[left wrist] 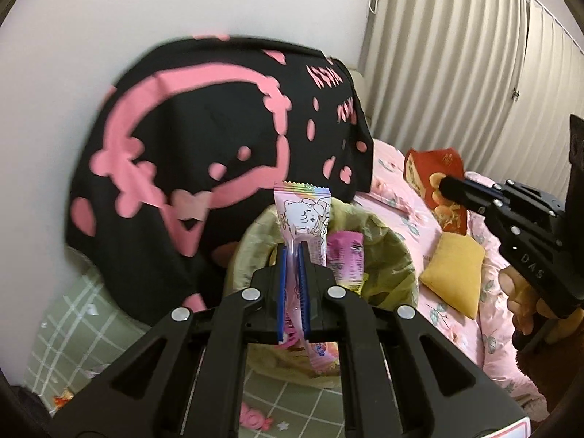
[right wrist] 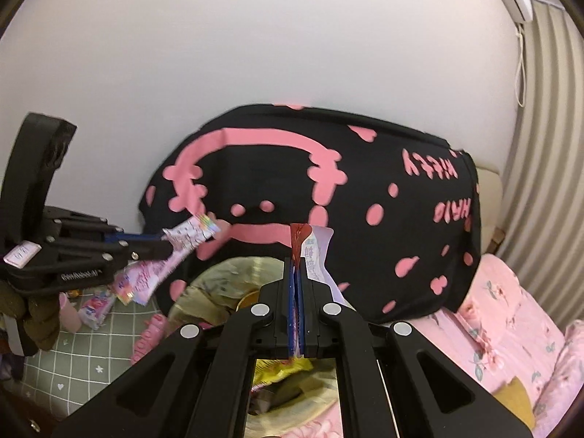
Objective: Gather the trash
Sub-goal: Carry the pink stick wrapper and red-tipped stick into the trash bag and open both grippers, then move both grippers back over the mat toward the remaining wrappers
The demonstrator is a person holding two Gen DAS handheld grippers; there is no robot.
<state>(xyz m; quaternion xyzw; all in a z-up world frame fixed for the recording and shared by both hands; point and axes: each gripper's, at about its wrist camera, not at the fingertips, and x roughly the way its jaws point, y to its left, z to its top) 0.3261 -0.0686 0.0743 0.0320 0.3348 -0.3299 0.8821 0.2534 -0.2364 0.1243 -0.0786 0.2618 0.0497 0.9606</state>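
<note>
Two wrappers are in hand, our left gripper (left wrist: 293, 252) clamped on a pink wrapper (left wrist: 303, 211) and our right gripper (right wrist: 295, 270) on a red-and-white wrapper (right wrist: 314, 248), both over the lined bin (left wrist: 383, 241), release remaining.

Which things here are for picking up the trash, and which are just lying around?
For the job:
- pink cartoon candy wrapper held in the left gripper
- red-and-white torn wrapper held in the right gripper
- bin lined with a yellow-green plastic bag

Just lying around:
- black blanket with pink pattern
- yellow square cushion
- red snack box
- pink floral bedsheet
</note>
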